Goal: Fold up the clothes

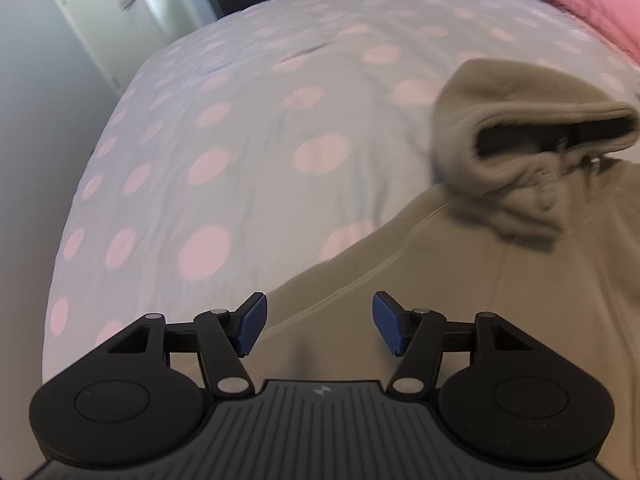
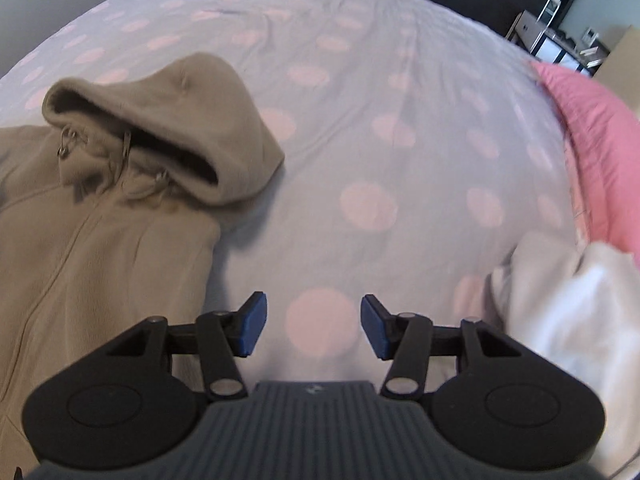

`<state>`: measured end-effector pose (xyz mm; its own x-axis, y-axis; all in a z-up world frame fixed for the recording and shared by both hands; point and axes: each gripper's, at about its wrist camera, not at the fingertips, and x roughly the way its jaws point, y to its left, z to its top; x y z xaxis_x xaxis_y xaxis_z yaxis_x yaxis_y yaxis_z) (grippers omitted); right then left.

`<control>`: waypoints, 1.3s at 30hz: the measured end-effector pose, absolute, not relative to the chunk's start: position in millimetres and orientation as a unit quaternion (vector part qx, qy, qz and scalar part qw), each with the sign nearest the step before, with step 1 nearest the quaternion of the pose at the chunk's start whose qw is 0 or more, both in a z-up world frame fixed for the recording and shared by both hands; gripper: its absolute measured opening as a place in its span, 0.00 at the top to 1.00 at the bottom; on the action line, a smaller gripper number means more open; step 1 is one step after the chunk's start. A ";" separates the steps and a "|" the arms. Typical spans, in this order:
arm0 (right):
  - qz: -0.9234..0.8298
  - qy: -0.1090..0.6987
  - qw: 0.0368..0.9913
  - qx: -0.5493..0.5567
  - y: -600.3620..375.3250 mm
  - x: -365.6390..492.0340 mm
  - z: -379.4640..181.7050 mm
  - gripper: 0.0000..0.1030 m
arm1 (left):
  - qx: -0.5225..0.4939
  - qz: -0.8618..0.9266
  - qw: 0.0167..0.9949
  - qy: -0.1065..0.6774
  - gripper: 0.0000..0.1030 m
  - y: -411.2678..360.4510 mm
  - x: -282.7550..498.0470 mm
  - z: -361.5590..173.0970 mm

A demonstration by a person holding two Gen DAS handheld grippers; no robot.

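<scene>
Left wrist view: the left gripper (image 1: 319, 324) is hovering wide and empty over a zipped tan hoodie (image 1: 500, 300) lying flat (hood (image 1: 520, 120) at 2 o'clock). The right gripper (image 2: 311, 326), likewise wide and empty, is hanging above the dotted duvet (image 2: 360, 140); folding calls for pinching an edge.

Right claw (image 2: 313, 326), blue-padded jaws spread and empty, above a pale grey bed cover with pink dots (image 2: 360, 120); tan fleece zip hoodie (image 2: 100, 232) lying flat at left, white crumpled cloth (image 2: 568, 312) at right, pink bedding (image 2: 600, 140) beyond.
</scene>
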<state>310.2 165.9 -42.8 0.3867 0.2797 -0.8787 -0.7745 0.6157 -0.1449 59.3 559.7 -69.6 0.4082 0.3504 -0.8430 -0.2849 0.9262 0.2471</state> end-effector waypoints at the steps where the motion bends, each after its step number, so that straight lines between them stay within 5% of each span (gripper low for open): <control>1: 0.338 0.444 0.782 -0.279 163.2 311.6 -49.1 0.46 | 0.031 0.196 0.836 0.511 0.45 564.2 56.3 -72.7; 14: 0.385 0.492 0.772 -0.117 172.1 336.5 -52.4 0.45 | 0.003 0.207 0.838 0.506 0.45 583.5 51.1 -96.4; 30: 0.395 0.534 0.734 -0.142 283.7 365.5 -140.5 0.45 | -0.021 0.124 0.860 0.494 0.39 570.2 134.3 -143.2; 35: 0.388 0.535 0.740 -0.126 294.4 372.0 -166.7 0.44 | -0.031 0.118 0.870 0.478 0.30 564.6 136.2 -148.5; 36: 0.387 0.530 0.744 -0.121 295.4 371.5 -170.2 0.44 | -0.033 0.117 0.872 0.475 0.30 563.5 136.6 -149.6; 39: 0.387 0.508 0.762 -0.111 297.0 366.7 -170.8 0.67 | -0.039 0.114 0.877 0.465 0.64 560.2 137.8 -152.8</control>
